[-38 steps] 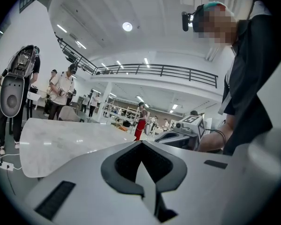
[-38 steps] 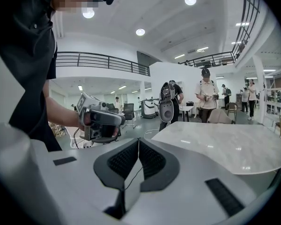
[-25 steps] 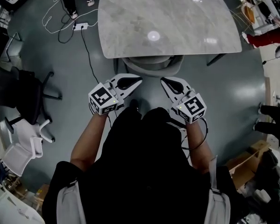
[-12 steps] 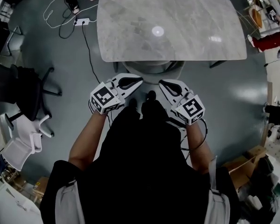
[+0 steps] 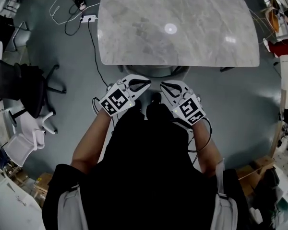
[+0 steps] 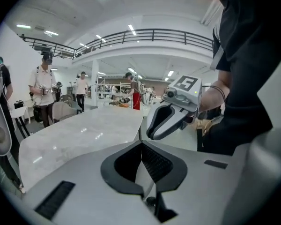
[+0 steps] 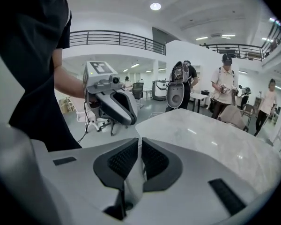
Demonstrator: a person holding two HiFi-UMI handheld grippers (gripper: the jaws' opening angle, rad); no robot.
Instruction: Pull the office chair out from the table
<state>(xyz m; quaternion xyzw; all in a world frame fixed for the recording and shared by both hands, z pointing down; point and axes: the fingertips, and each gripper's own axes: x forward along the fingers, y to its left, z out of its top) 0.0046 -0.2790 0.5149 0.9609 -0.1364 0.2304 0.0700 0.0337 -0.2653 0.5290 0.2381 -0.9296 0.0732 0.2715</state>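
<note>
The office chair [image 5: 156,72] is tucked under the grey marble table [image 5: 177,28]; only its curved grey back shows at the table's near edge. My left gripper [image 5: 147,83] and right gripper [image 5: 162,86] hover side by side just in front of that back, tips angled toward each other and apart from the chair. Both are shut with nothing between the pads. In the left gripper view the shut left gripper [image 6: 141,144] faces the table [image 6: 84,135], with the right gripper [image 6: 171,118] beyond it. In the right gripper view the right gripper [image 7: 139,142] sits beside the left gripper [image 7: 114,104].
A black office chair [image 5: 19,87] and a white chair [image 5: 26,138] stand on the floor at left. A power strip with cables [image 5: 89,19] lies left of the table. Cardboard boxes [image 5: 252,169] sit at lower right. People [image 6: 43,90] stand beyond the table.
Both grippers have moved forward and down toward the chair back and closer together, rolling inward. The jaws stayed shut.
</note>
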